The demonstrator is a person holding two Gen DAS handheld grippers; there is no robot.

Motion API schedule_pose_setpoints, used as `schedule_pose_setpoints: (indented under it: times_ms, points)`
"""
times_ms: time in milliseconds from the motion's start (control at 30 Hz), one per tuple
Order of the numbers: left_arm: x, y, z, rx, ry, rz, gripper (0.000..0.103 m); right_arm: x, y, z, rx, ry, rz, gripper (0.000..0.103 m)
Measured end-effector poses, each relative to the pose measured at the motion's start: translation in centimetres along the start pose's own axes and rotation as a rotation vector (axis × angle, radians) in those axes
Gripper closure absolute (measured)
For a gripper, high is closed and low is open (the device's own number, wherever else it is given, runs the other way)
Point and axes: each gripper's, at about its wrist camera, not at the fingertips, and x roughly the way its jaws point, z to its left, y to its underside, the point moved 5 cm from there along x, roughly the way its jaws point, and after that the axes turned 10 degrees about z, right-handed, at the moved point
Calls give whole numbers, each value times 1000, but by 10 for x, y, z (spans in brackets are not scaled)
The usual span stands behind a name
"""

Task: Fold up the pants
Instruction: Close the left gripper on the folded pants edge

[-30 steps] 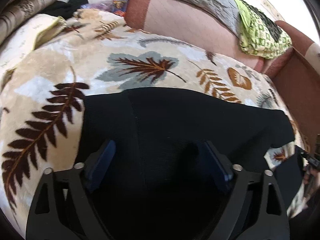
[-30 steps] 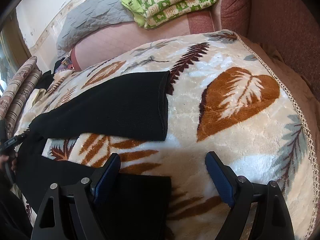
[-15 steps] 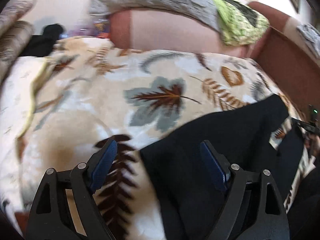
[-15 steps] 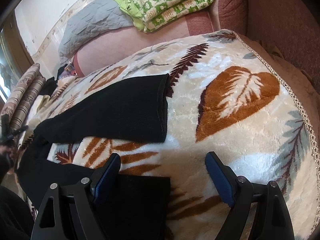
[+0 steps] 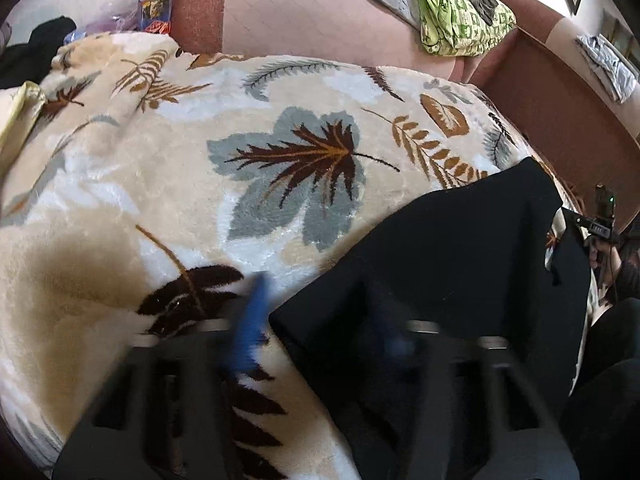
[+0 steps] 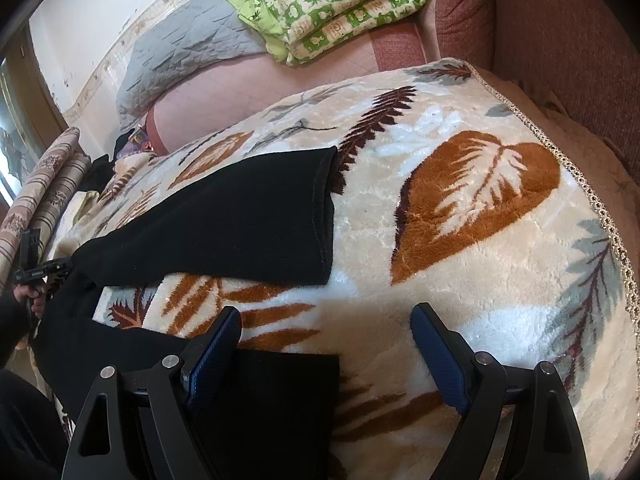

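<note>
Black pants (image 6: 240, 220) lie spread on a cream leaf-print blanket (image 6: 460, 208), both legs pointing right with a gap between them. In the left wrist view the waist end of the pants (image 5: 460, 248) lies at lower right. My left gripper (image 5: 320, 324) is blurred by motion, its jaws partly apart around the corner edge of the waist; the blue left finger (image 5: 250, 320) is on the blanket beside the fabric. My right gripper (image 6: 326, 352) is open just above the hem of the near leg (image 6: 280, 392), holding nothing.
The blanket covers a reddish sofa (image 6: 560, 40). A folded green patterned quilt (image 6: 340, 4) and a grey quilt (image 6: 188, 44) lie on the sofa back. Rolled patterned fabric (image 6: 44, 184) lies at the far left. Dark clothes and small packets (image 5: 156, 8) sit beyond the blanket.
My left gripper swung left off the middle of the pants to their waist corner, and its jaws are now narrower and blurred. My right gripper has stayed open over the near leg hem.
</note>
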Motion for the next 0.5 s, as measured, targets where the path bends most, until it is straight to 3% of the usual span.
schedule_pose_setpoints:
  times_ms: [167, 200, 300, 500]
  points:
    - [-5, 2, -8, 9, -35, -7, 79, 0, 0, 0, -4, 6, 0, 17]
    - [-7, 2, -9, 11, -39, -10, 87, 1, 0, 0, -5, 9, 1, 17]
    - [-16, 4, -18, 41, -62, -13, 97, 1, 0, -2, -3, 5, 0, 17]
    - [-35, 6, -35, 74, -117, -43, 99, 0, 1, 0, -3, 5, 0, 17]
